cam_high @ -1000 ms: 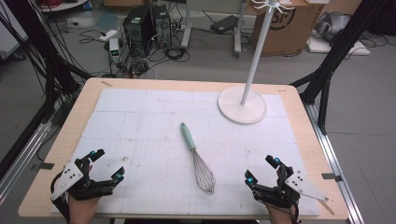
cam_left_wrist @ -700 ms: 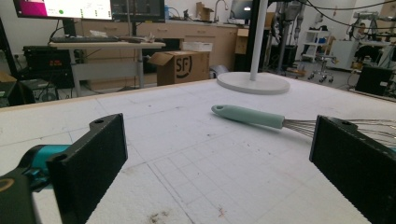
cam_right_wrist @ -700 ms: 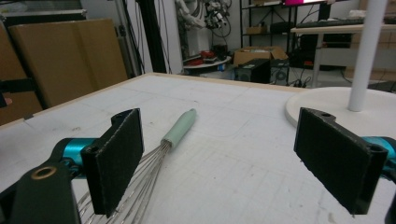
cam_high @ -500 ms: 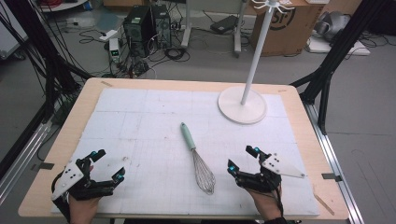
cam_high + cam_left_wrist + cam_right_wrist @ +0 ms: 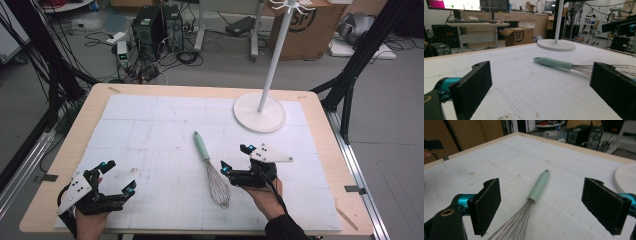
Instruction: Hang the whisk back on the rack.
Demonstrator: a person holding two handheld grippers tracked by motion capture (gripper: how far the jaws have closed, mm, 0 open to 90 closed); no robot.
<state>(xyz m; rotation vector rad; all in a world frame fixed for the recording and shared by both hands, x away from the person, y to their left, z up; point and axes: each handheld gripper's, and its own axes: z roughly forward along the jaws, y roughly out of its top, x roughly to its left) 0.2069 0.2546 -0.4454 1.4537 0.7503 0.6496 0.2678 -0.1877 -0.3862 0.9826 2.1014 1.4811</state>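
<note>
A whisk [image 5: 210, 167] with a mint-green handle and wire head lies in the middle of the white mat [image 5: 150, 130], handle pointing away from me. My right gripper [image 5: 234, 158] hovers just right of the wire head, open. Its jaws have just narrowed a little. In the right gripper view the whisk [image 5: 537, 188] runs up between the right gripper's [image 5: 541, 205] wide jaws, and the pads are clear of it. My left gripper [image 5: 118, 176] rests open at the mat's front left with nothing in it. The left gripper view shows the whisk [image 5: 554, 63] beyond the open left gripper [image 5: 541, 92].
A white stand with a round base [image 5: 260, 112] and a tall pole [image 5: 272, 60] sits at the back right of the mat, its base [image 5: 556, 45] behind the whisk. The wooden table edge [image 5: 65, 165] frames the mat. Computers, cables and boxes lie on the floor beyond.
My right gripper has moved left from the mat's front right corner to just beside the whisk's wire head, rising slightly. The left gripper and the whisk have stayed put.
</note>
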